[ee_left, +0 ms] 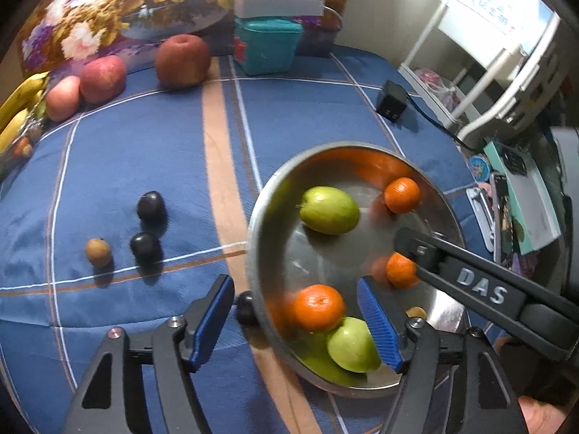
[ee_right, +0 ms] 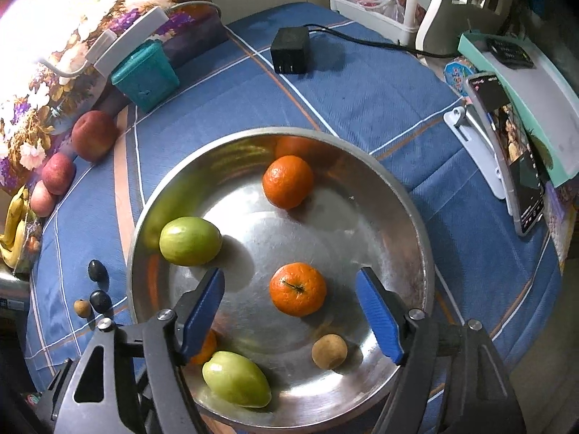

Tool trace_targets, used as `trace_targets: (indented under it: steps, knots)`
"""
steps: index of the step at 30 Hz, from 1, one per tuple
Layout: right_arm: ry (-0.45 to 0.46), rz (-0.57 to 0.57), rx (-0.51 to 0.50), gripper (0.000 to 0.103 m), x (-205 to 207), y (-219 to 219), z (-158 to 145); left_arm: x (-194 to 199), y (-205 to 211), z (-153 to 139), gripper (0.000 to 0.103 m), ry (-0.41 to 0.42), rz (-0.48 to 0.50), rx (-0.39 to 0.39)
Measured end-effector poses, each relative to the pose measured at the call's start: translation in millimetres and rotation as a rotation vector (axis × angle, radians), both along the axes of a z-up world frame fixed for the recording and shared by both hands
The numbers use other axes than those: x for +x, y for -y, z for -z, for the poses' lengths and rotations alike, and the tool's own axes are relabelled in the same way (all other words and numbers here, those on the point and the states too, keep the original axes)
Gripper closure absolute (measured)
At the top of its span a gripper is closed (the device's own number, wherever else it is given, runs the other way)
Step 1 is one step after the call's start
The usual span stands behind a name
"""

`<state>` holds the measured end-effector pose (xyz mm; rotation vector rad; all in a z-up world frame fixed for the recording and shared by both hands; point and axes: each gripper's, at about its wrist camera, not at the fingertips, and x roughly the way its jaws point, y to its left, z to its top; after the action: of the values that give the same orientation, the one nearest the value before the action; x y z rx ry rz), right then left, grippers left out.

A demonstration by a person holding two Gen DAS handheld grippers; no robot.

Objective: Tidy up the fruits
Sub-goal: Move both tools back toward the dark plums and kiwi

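While both grippers hang over the metal bowl (ee_right: 152,217) on the blue checked cloth (ee_right: 362,108), neither holds anything. The right gripper (ee_right: 289,311) has its jaws spread wide, and an orange (ee_right: 297,288) lies on the bowl floor between its blue pads (ee_right: 378,320), touching neither. A second orange (ee_right: 287,181) sits farther in, near the far wall. One green fruit (ee_right: 190,240) rests against the bowl's left wall just beyond the left pad; another (ee_right: 235,378) lies at the near rim, below that pad. A third orange (ee_right: 206,349) shows partly behind the same pad. A small brown fruit (ee_right: 329,350) lies near the right pad.

The left gripper (ee_left: 296,325) is also open, straddling the bowl's rim (ee_left: 253,253): its left pad hangs outside over the cloth, its right pad inside the bowl. Between them lie an orange (ee_left: 318,307) and a green fruit (ee_left: 353,343), not pressed by either pad. A dark plum (ee_left: 246,307) sits just outside the rim, near the left pad. Two more plums (ee_left: 152,206) and a small brown fruit (ee_left: 97,252) lie well apart on the cloth to the left. Three apples (ee_left: 182,60) and bananas (ee_left: 18,108) line the far edge.
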<state>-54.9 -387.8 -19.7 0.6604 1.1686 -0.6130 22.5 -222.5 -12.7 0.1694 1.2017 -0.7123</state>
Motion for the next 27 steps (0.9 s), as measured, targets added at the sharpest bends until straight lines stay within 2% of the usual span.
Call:
trace_targets:
  steps: [16, 27]
  knots:
    - [-0.003, -0.034, -0.009, 0.023, 5, -8, -4, 49, -66, 1, 0.024, -0.014, -0.266, 0.021]
    - [-0.001, -0.067, -0.025, 0.023, 11, -16, -9, 68, -97, -6, 0.022, 0.002, -0.362, 0.018]
